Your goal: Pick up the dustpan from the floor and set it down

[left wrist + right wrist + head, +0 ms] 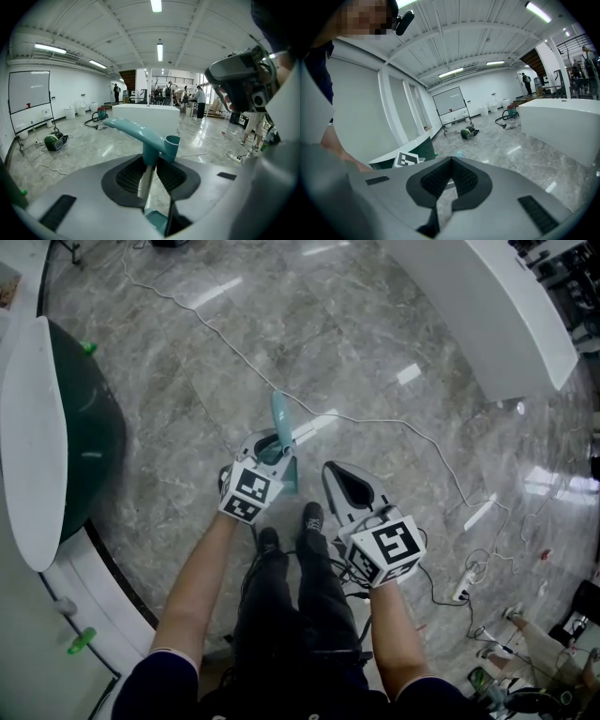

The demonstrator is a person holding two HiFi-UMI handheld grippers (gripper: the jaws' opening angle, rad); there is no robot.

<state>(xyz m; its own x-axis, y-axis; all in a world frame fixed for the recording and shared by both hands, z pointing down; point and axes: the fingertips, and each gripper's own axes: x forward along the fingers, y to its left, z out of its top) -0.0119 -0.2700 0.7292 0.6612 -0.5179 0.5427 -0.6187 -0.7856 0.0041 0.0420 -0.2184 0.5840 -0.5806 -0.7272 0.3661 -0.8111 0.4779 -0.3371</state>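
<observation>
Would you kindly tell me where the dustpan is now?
The dustpan is in the left gripper, clamped by its teal handle, at the head view's centre ahead of the person's shoes and left of the right gripper.

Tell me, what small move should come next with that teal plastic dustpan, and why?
Probably a gentle lift straight up. The left tool is clamped on the upright stem of the teal plastic dustpan, just under its handle, and the pan sits low by the grey marble floor. The right tool is shut and empty.
</observation>
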